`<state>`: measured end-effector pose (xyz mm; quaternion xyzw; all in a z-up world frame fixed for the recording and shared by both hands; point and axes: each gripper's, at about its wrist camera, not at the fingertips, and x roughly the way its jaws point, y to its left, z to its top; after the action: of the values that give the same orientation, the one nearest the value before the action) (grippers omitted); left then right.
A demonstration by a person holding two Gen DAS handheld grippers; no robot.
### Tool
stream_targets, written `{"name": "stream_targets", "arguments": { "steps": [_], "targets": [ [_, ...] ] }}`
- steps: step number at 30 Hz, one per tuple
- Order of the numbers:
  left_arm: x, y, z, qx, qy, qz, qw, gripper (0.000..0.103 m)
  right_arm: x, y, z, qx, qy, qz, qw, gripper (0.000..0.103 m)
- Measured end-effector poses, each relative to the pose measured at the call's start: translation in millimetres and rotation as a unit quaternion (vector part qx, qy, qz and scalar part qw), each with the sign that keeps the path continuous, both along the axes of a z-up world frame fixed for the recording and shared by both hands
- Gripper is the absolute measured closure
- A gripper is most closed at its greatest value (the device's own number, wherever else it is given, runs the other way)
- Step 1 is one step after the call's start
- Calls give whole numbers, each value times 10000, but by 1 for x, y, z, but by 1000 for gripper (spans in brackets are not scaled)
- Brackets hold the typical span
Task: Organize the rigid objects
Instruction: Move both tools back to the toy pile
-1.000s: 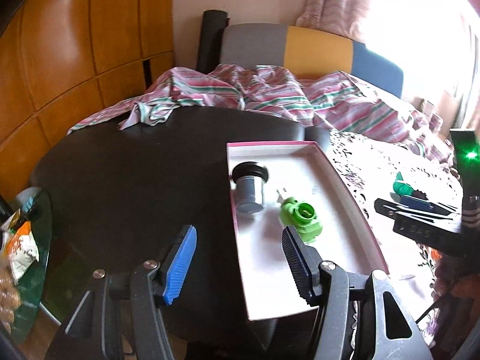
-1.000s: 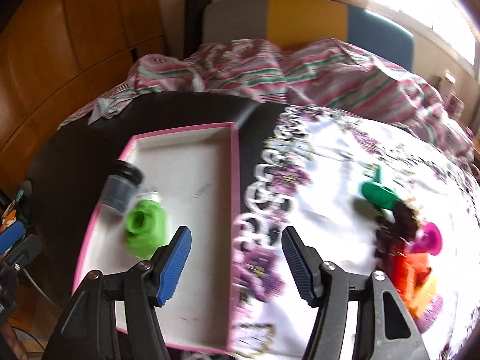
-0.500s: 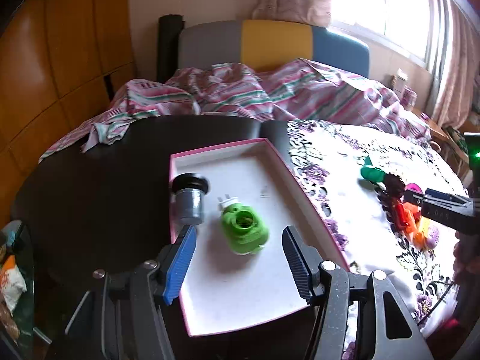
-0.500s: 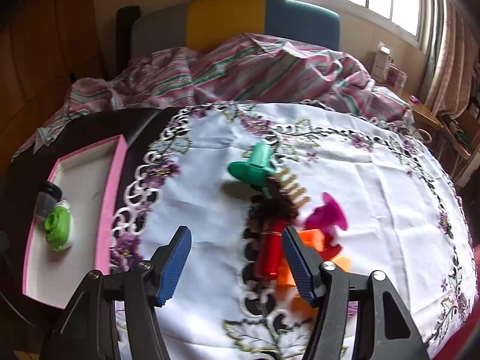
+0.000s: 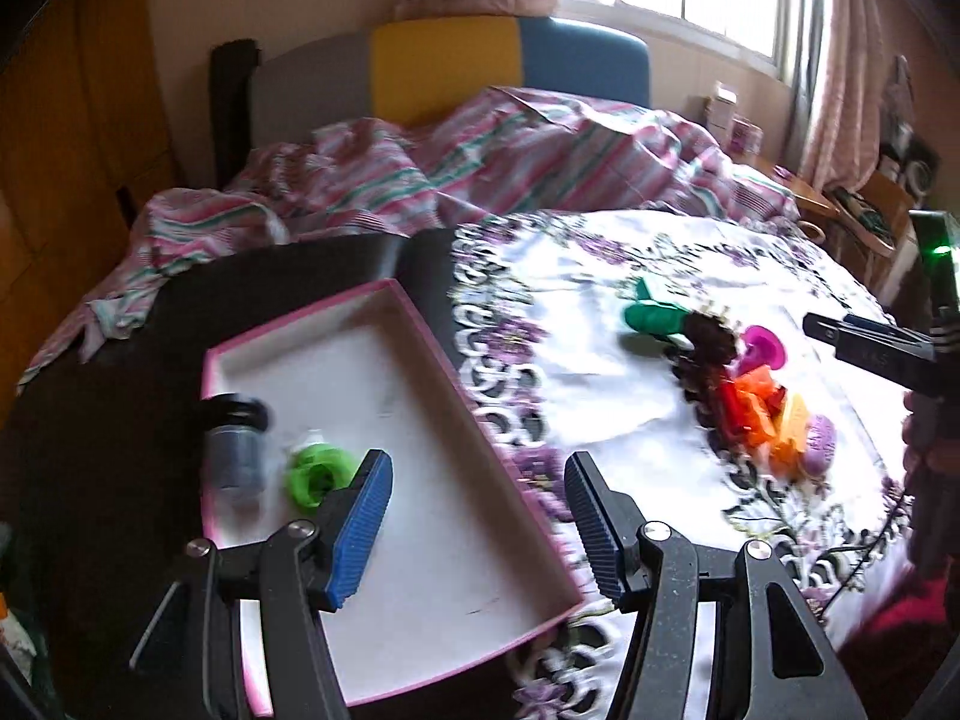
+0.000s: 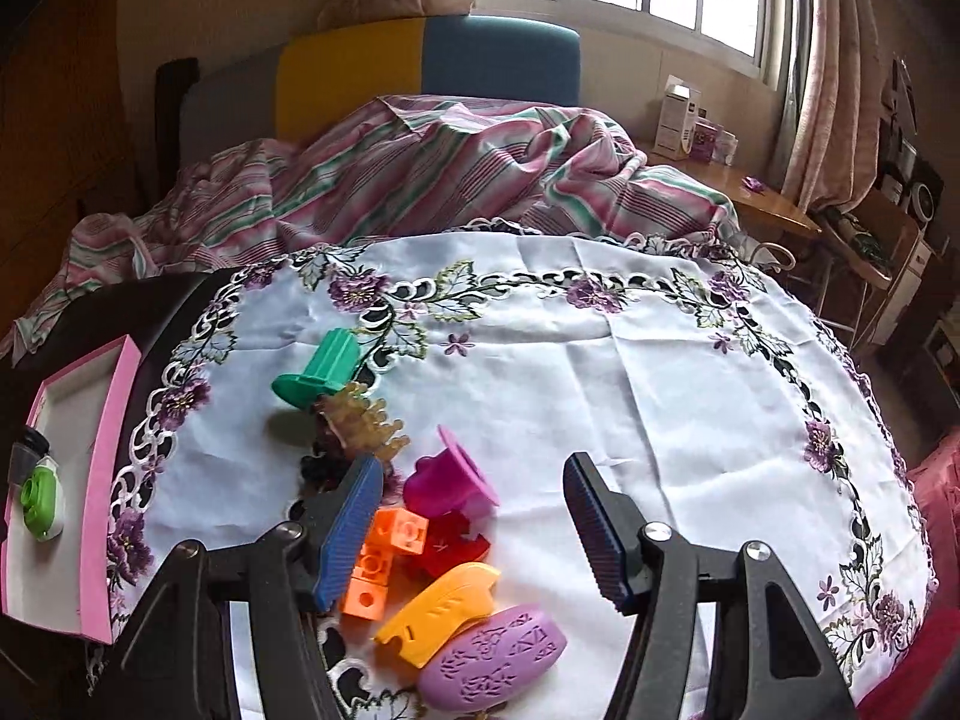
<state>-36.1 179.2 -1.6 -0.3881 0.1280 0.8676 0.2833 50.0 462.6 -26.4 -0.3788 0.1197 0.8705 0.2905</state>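
Note:
A pink-rimmed tray (image 5: 432, 336) (image 6: 114, 438) lies on the dark table and holds a black-capped jar (image 5: 235, 450) (image 6: 24, 456) and a lime green piece (image 5: 315, 474) (image 6: 37, 498). My left gripper (image 5: 474, 525) hovers open over the tray's near right side, empty. On the embroidered cloth lies a pile of toys: green flanged piece (image 6: 321, 375) (image 5: 651, 315), brown comb (image 6: 360, 423), magenta cup (image 6: 447, 477) (image 5: 759, 351), orange cubes (image 6: 384, 558), red piece (image 6: 450, 549), yellow-orange shape (image 6: 444, 606), lilac oval (image 6: 495, 663). My right gripper (image 6: 474, 531) is open and empty above the pile.
A white cloth with purple flower embroidery (image 6: 630, 390) covers the right part of the table. Behind it lies a striped pink blanket (image 6: 420, 180) on a bed with a grey, yellow and blue headboard (image 5: 480, 66). My right gripper shows from the side (image 5: 870, 342) in the left wrist view.
Both grippers have swung to the right. The tray slid left in both views, and the toy pile came under the right gripper. Neither gripper's opening changed.

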Motion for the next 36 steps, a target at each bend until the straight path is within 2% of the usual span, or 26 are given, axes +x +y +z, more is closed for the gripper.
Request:
{"name": "stream_targets", "arguments": {
  "steps": [8,10,14,17,19,20,21,30,36],
  "targets": [
    [0,53,-12,-16,-401,-635,9972,42,20,35,-13,-778,290,-589,9948,39],
    [-4,66,-16,17,-597,-726,9956,42,25,44,-13,-1054,415,-760,9907,39],
    [-15,94,-23,238,-1069,-865,9902,42,33,55,-13,-1284,505,-1033,9850,39],
    [-15,119,-23,242,-997,-1136,9882,42,36,58,-13,-1409,541,-1089,9825,39],
    [-16,140,-25,131,-939,-1348,9863,36,36,58,-11,-1430,565,-1070,9823,39],
    [-17,148,-27,91,-961,-1403,9854,29,36,59,-11,-1455,576,-1051,9821,39],
    [-19,158,-28,114,-981,-1447,9845,28,36,59,-11,-1475,581,-1058,9817,39],
    [-41,203,-48,114,-1287,-1391,9818,28,42,68,-14,-1746,644,-1197,9752,39],
    [-44,232,-58,94,-1213,-1530,9807,28,42,70,-14,-1801,683,-1212,9738,39]
  ]
}}
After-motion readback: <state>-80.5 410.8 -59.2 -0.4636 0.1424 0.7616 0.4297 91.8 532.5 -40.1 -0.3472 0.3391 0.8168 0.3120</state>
